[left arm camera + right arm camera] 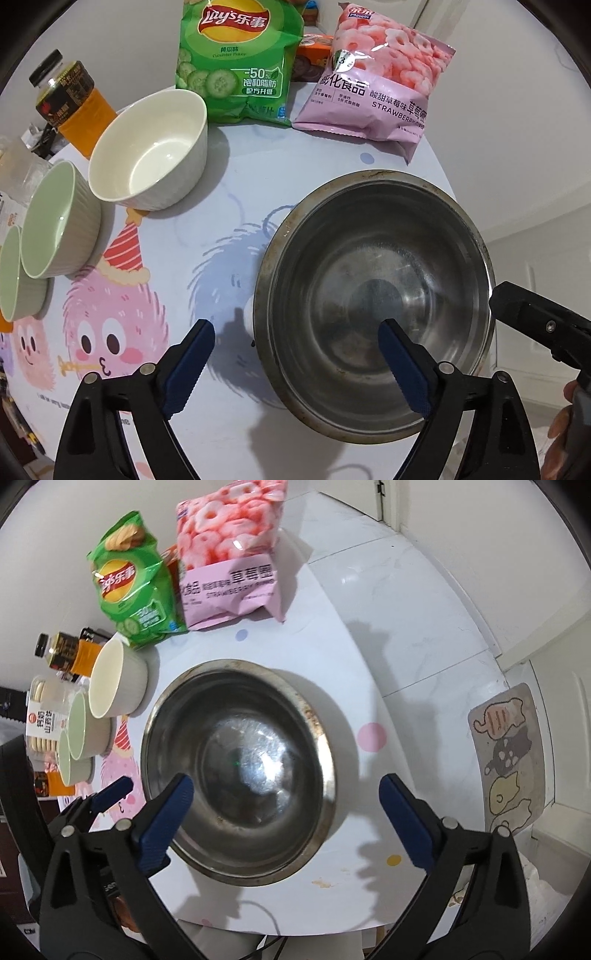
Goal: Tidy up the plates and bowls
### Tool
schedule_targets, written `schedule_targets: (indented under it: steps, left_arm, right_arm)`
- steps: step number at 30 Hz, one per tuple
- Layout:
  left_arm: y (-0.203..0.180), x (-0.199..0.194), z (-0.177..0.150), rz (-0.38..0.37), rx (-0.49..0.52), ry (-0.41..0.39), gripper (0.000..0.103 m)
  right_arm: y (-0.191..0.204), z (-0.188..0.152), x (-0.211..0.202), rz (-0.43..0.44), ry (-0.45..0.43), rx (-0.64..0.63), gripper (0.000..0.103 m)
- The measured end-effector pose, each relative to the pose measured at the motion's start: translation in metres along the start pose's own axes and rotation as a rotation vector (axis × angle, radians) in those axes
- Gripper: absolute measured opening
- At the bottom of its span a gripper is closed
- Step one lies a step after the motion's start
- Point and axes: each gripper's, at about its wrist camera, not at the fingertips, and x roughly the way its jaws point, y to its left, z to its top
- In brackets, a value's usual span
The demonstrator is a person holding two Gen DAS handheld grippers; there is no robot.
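A large steel bowl (376,295) (240,771) stands upright on the cartoon-print table. My left gripper (295,328) is open astride its left rim, one blue pad inside and one outside, neither pressing. My right gripper (286,781) is open astride the right rim, with one pad over the inside and the other beyond the rim. A white ribbed bowl (147,147) (114,679) sits to the left. Beside it are two pale green bowls (55,221) (79,727), one partly behind the other.
A green chips bag (236,59) and a pink strawberry snack bag (380,74) stand at the back. An orange drink bottle (70,92) and a biscuit jar (44,716) are at the left. The table edge curves close on the right, above a floor mat (509,753).
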Motion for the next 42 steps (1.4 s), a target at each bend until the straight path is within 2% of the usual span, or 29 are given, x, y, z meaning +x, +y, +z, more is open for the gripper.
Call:
schedule_targets:
  steps: [15, 27, 34, 39, 40, 41, 42]
  left_arm:
    - [0.017, -0.010, 0.001, 0.047, -0.021, -0.047, 0.092]
    - [0.015, 0.023, 0.006, 0.064, 0.009, 0.026, 0.092]
    - [0.011, 0.045, 0.012, 0.049, 0.032, 0.091, 0.092]
    - [0.009, 0.055, 0.018, 0.066, -0.006, 0.116, 0.092]
    - [0.010, 0.057, 0.018, 0.074, -0.016, 0.126, 0.092]
    - [0.012, 0.058, 0.019, 0.078, -0.021, 0.130, 0.091]
    - [0.013, 0.059, 0.015, 0.077, -0.022, 0.131, 0.090]
  right_arm:
    - [0.000, 0.001, 0.004, -0.041, -0.015, 0.016, 0.102]
    - [-0.006, 0.003, 0.023, -0.077, 0.017, 0.008, 0.102]
    - [-0.009, 0.005, 0.042, -0.065, 0.049, -0.003, 0.102]
    - [-0.009, 0.005, 0.048, -0.040, 0.060, -0.006, 0.102]
    - [-0.008, 0.005, 0.048, -0.038, 0.055, -0.011, 0.100]
    - [-0.007, 0.005, 0.048, -0.042, 0.050, -0.021, 0.094]
    - [-0.006, 0.005, 0.048, -0.045, 0.051, -0.030, 0.084]
